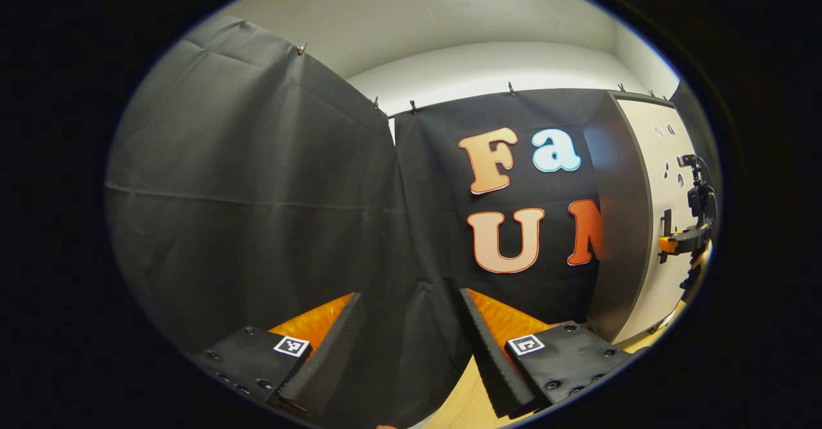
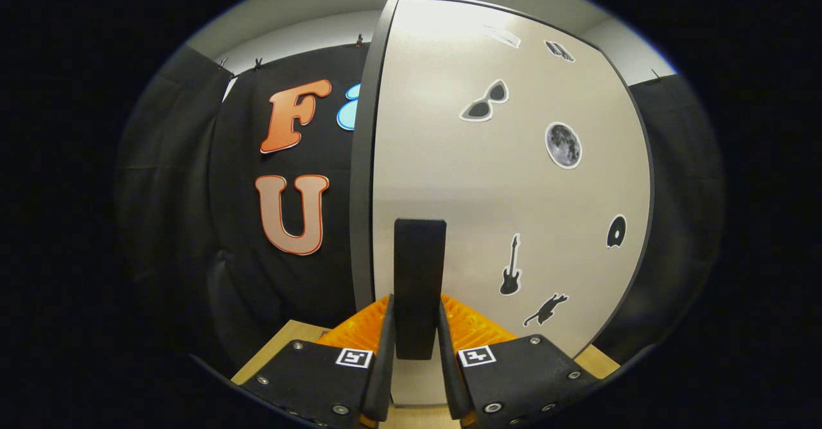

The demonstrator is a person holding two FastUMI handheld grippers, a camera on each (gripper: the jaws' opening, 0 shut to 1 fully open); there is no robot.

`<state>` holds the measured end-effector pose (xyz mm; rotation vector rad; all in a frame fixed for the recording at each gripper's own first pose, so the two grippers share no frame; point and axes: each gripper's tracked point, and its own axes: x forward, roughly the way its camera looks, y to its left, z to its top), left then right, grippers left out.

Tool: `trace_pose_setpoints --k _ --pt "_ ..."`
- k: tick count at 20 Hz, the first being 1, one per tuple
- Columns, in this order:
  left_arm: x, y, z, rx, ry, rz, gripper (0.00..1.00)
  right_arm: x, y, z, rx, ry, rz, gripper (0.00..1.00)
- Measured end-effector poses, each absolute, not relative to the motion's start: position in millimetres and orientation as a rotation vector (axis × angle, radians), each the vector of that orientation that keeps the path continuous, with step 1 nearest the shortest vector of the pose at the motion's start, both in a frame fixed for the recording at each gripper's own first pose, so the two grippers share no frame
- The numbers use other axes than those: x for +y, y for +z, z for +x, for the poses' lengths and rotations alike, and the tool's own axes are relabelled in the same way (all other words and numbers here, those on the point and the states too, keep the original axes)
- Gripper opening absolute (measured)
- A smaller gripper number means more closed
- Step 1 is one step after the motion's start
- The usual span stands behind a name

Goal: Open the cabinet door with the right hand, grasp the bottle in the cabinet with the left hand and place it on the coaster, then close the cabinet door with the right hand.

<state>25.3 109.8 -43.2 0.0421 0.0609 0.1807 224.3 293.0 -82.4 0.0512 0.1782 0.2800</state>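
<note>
The left gripper (image 1: 411, 345) hangs over the near edge of the bench (image 1: 469, 397) at the left, its fingers spread wide and holding nothing, while off to the right the cabinet door (image 2: 514, 191) looks shut, so I judge the task to be at its first step, with the bottle and coaster out of sight. The right gripper (image 2: 416, 345) has its fingers closed on the door's dark upright handle (image 2: 419, 275), ready to pull. No writing is readable on the door, just picture stickers: sunglasses (image 2: 485, 103), moon (image 2: 563, 145), guitar (image 2: 510, 267).
</note>
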Motion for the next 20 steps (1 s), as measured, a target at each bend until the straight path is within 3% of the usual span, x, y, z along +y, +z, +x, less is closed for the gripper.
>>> trace_pose_setpoints --k 6,12,13,16,20 --pt "108 -43 22 0.063 0.178 0.044 0.96 290 -83 215 0.181 0.298 0.057 0.23" --pt "108 -39 4 0.057 0.183 0.037 0.93 276 -71 191 0.149 0.278 0.032 0.20" --pt "108 -38 2 0.054 0.184 0.038 0.96 273 -69 184 0.145 0.282 0.032 0.24" --pt "107 -33 -7 0.049 0.187 0.040 0.93 260 -66 168 0.142 0.300 0.051 0.17" --pt "96 -30 -11 0.046 0.164 0.023 0.94 247 -64 161 0.139 0.273 0.035 0.16"
